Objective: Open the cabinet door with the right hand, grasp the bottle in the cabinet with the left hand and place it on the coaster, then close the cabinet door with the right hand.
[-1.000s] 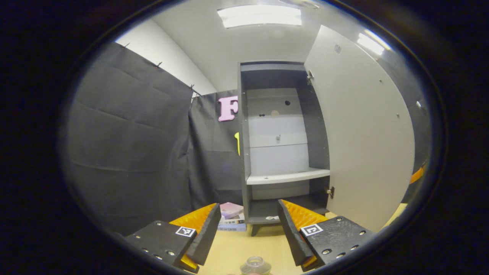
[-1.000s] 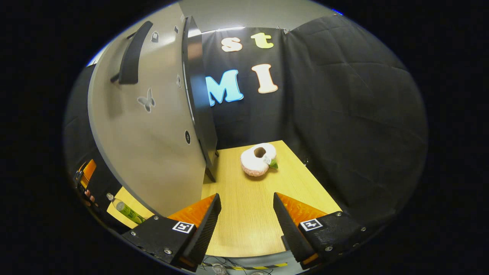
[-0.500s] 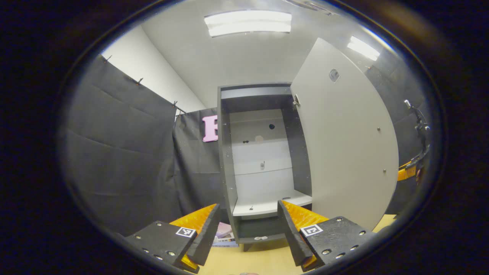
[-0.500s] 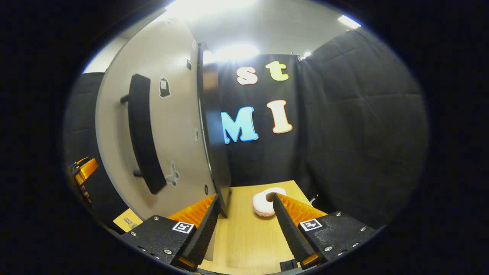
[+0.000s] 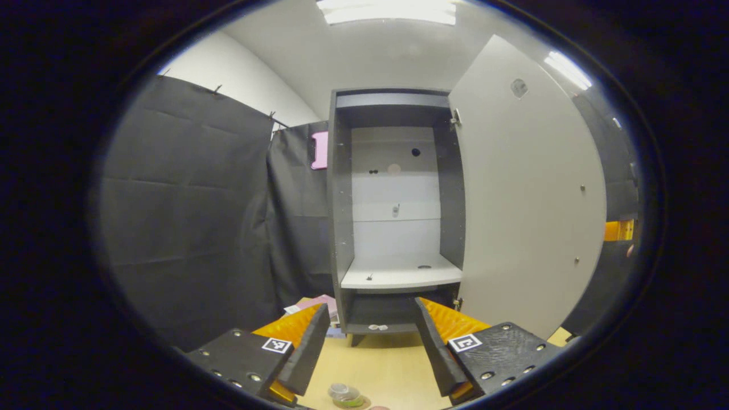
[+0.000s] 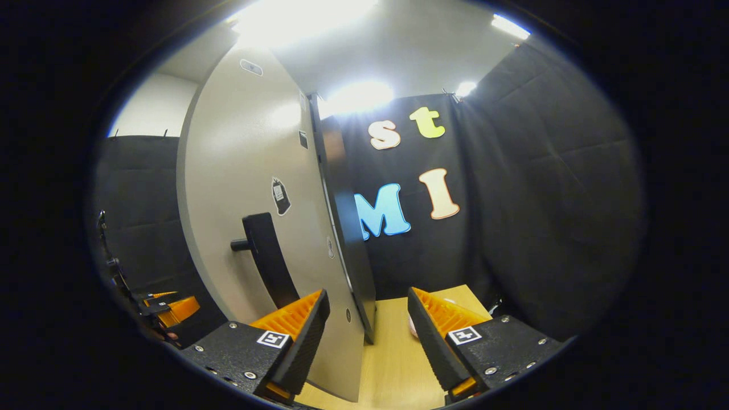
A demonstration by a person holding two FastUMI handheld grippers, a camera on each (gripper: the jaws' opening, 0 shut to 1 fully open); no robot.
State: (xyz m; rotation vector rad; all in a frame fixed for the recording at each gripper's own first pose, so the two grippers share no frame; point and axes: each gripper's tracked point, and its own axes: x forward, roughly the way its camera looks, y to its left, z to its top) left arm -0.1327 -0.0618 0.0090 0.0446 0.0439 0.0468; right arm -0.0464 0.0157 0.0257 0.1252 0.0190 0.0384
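1. Grey cabinet (image 5: 393,199) stands open at the far side of the wooden counter (image 5: 387,370), its white shelf (image 5: 401,278) bare.
2. Left gripper (image 5: 370,347) hovers with its fingers spread, holding nothing; just below them the bottle (image 5: 342,394) stands upright on the counter, seen from above at the near edge. Whether a coaster lies under it I cannot tell.
3. Cabinet door (image 5: 524,193) swings wide to the right.
4. In the right gripper view, the right gripper (image 6: 367,341) has its fingers spread and empty, close to the door's (image 6: 256,199) outer face beside the black handle (image 6: 267,267), not touching it.
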